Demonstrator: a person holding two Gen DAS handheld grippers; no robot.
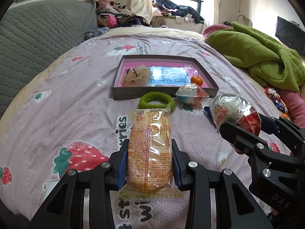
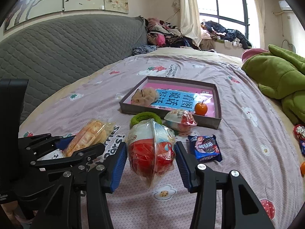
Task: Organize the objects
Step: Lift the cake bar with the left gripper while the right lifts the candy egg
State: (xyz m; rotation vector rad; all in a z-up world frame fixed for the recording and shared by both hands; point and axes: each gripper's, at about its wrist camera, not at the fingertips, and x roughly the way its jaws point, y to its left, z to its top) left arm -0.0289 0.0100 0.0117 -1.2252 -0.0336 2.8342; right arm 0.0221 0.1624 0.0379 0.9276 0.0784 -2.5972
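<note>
Here the bed [image 1: 80, 99], under a lilac sheet printed with strawberries, carries everything; a grey quilted headboard [image 1: 38, 38] stands at far left and a green plush blanket [image 1: 263, 57] is heaped at far right. A shallow grey box [image 1: 164, 93] with a pink floor lies in mid-bed, holding a blue-printed sheet [image 1: 167, 75], a pale netted bundle [image 1: 135, 75] at its left end and a small orange fruit [image 1: 196, 80] at its right end. Left gripper [image 1: 149, 158]: jaws closed on a long orange-printed snack packet [image 1: 150, 143], gripped by its long sides, lifted clear of the sheet, its far end pointing toward the box. Right gripper [image 2: 151, 159]: jaws on either side of a wrapped red-and-white egg-shaped toy [image 2: 151, 150], blue pads against the wrapper, the toy off the sheet. A blue biscuit packet [image 2: 205, 148] lies on the sheet just right of the right gripper. A second wrapped egg toy [image 1: 191, 94] rests against the near wall of the box, and a green hair scrunchie [image 1: 156, 100] lies just left of it, near the box's near wall.
</note>
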